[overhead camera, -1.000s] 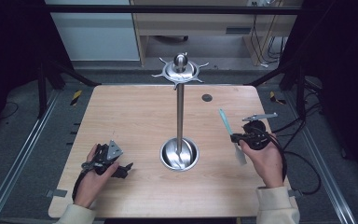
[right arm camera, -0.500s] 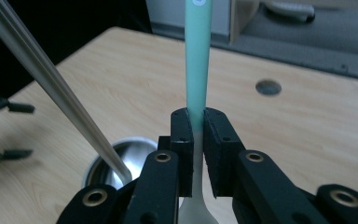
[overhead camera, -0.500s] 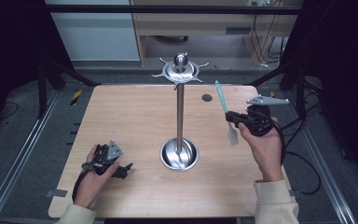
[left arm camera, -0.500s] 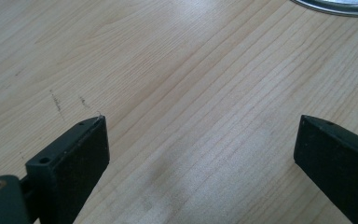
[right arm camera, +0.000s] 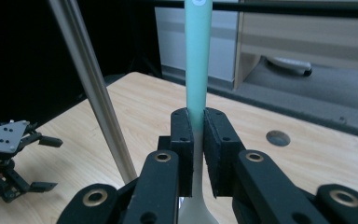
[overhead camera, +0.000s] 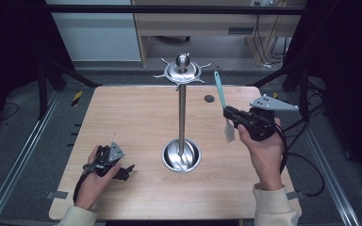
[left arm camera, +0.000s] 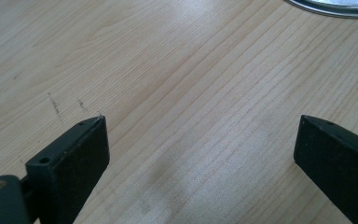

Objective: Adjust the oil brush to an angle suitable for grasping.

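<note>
The right claw (overhead camera: 229, 114) is clamped on a spatula (overhead camera: 223, 101) with a mint-green handle and a pale blade, gripping it low on the handle just above the blade. In the right gripper view the handle (right arm camera: 198, 56) rises straight up between the closed jaws. The spatula is lifted clear of the worktop (overhead camera: 136, 117) and held upright near the right edge, handle end up, at about the height of the hook ring (overhead camera: 183, 71) that crowns the steel utensil stand (overhead camera: 182, 117). The stand's round base (overhead camera: 181, 155) sits mid-worktop, nearer the front edge.

The left claw (overhead camera: 122, 170) rests on the worktop by the front left corner, its jaws spread wide with nothing between them.

Judged from this, the pick-up and lift are done. What remains appears to be carrying the spatula across to the stand, catching the hole at the handle's end on one of the hooks, and letting go. None of the hooks visibly carries anything yet.
</note>
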Available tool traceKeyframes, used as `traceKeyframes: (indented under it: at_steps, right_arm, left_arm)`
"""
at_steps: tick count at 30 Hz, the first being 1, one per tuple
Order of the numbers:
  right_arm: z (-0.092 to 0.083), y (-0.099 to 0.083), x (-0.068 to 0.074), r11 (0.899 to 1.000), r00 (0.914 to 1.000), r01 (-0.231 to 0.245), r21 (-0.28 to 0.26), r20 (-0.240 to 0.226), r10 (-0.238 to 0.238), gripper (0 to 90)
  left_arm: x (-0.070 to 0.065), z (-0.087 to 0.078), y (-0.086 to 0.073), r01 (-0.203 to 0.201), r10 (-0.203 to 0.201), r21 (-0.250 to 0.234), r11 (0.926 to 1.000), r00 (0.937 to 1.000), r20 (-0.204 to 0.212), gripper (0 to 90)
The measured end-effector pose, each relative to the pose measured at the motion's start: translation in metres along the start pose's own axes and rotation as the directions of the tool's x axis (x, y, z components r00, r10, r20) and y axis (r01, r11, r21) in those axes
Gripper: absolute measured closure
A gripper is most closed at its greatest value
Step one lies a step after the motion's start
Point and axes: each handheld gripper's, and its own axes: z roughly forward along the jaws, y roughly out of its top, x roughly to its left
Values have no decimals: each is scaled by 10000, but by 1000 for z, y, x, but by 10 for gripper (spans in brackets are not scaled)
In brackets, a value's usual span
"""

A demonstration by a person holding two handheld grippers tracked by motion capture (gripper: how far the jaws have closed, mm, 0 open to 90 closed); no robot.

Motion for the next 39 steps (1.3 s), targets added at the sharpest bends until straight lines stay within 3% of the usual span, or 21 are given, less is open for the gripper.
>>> traceKeyframes:
  at_steps: [12,18,26,39]
  right_arm:
    - [-21,2,11,9968,9992,379,-706,-70,-385,827]
    - [-36,3,17,9925,9966,728,-987,-324,-763,827]
    - [-45,9,32,9769,9823,1569,-1447,-799,-1696,826]
    - [-48,10,36,9714,9738,1779,-1571,-1138,-1967,826]
  left_arm:
    - [1,-1,0,-14,14,-31,10000,10000,-36,30]
    - [1,-1,0,-17,17,-33,10000,10000,-35,30]
    - [1,-1,0,-18,18,-3,10000,10000,-21,30]
    - [0,-1,0,-36,36,3,10000,10000,6,30]
